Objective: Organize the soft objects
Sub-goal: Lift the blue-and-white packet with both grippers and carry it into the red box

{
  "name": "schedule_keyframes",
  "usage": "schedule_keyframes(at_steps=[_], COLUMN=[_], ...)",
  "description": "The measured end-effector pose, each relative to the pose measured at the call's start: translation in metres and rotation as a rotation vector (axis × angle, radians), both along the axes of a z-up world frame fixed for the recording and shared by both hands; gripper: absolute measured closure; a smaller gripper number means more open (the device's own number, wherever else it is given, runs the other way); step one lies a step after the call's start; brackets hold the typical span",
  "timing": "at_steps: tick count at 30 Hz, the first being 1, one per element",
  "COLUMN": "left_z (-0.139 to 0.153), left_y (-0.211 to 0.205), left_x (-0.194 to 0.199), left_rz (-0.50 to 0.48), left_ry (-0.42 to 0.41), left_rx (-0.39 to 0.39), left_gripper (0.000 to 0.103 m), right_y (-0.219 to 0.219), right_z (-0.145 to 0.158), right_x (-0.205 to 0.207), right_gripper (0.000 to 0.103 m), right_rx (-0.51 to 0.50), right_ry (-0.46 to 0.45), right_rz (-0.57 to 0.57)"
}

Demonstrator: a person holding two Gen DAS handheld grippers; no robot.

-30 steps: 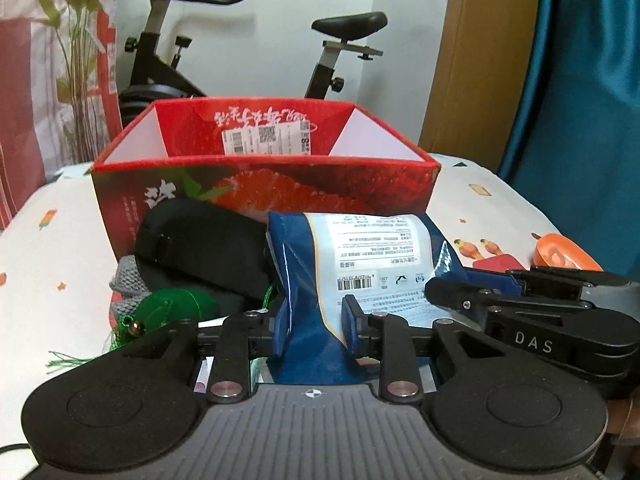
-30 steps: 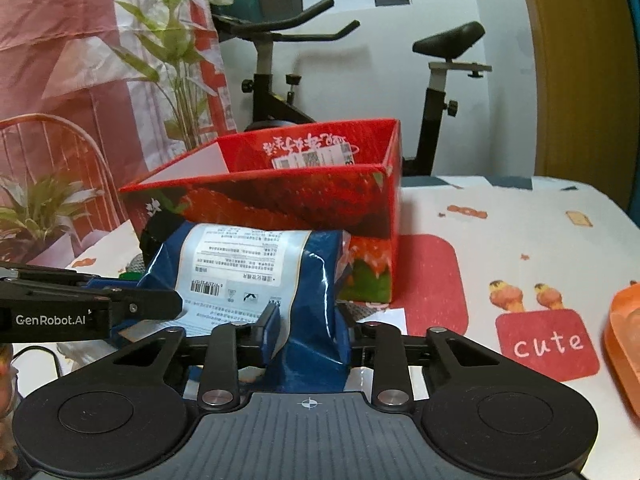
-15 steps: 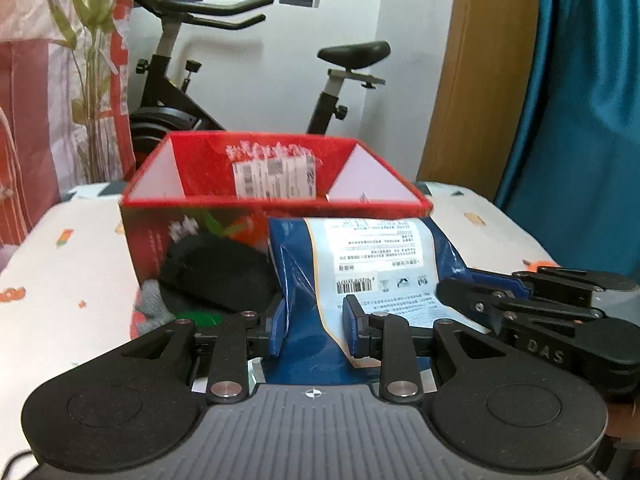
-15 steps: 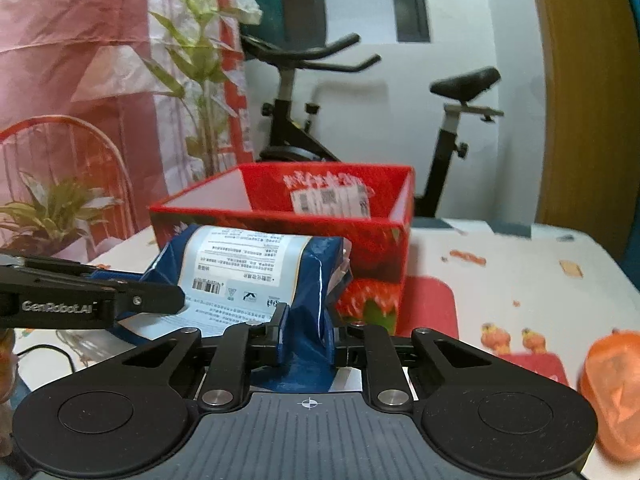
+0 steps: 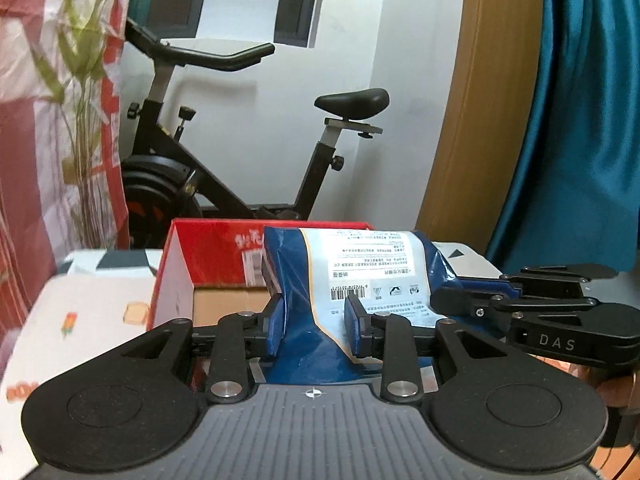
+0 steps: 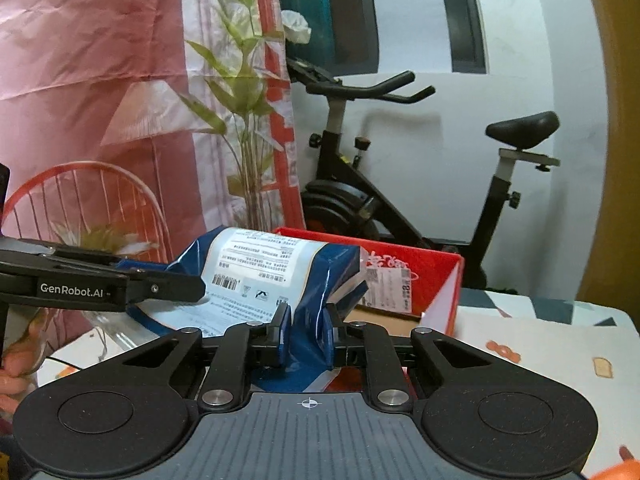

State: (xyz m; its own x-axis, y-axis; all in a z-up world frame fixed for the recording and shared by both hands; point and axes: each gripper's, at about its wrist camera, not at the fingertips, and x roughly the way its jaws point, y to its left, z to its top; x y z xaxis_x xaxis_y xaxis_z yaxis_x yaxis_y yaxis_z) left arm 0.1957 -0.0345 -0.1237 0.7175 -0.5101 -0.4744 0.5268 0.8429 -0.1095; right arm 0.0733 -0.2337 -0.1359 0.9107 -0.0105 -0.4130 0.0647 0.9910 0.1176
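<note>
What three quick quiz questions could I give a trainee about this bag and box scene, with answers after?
1. True or false: only one gripper holds the blue and white bag.
2. What colour is the open box behind the bag?
3. The box floor that shows is: A) bare cardboard, B) piled with toys, C) full of water.

Key:
1. False. The left gripper and the right gripper both have their jaws shut on it.
2. Red.
3. A.
</note>
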Motion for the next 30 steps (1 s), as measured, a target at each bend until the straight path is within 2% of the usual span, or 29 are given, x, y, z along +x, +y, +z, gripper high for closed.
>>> schedule_keyframes(at_steps=[4,8,12,15,19,22,26,30], left_z=[-0.002,-0.011,-0.02,-0.027,-0.034,-0.037,-0.045,-0.053], left_y=[-0.004,-0.016,-0.026,-0.04,-0.054,-0.06,-0.065,-0.073], left_x=[0.022,0.049,0.079,0.104,0.143,0.165,0.183,0.196], left_rz=[0.026,0.018,-0.005,-0.002,-0.024,-0.006,-0.015,-0.02], left_ry=[0.023,0.044,0.096,0.111,0.173,0.18,0.218,0.225], left_rx=[0.003,0.051,0.062,0.107,0.165,0.209,0.226,0.296], left_gripper=[0.064,0.064,0.064,0.064,0.064,0.064,0.064,0.064], right_y=[-0.01,-0.015,-0.031,-0.048,-0.07,-0.081,-0.096,-0.103], right_z=[0.007,0.002,-0.007,-0.015,-0.026,-0.035,-0.051,-0.062], right_x=[0.028,0.055,0.086,0.108,0.142,0.165,0.184,0.201], right_gripper=[0.09,0.09,0.091,0.091,0.091,0.091,0.091,0.091], right_rx=[-0.003,-0.005,0.002,0.004,0.016,0.006,0.083,0.086], right_ry=[0.032,0.058,0.105,0.155,0.251,0.292,0.319,0.379], right_rz=[0.025,0.019,0.002,-0.01,-0.002,-0.013,-0.03,-0.044])
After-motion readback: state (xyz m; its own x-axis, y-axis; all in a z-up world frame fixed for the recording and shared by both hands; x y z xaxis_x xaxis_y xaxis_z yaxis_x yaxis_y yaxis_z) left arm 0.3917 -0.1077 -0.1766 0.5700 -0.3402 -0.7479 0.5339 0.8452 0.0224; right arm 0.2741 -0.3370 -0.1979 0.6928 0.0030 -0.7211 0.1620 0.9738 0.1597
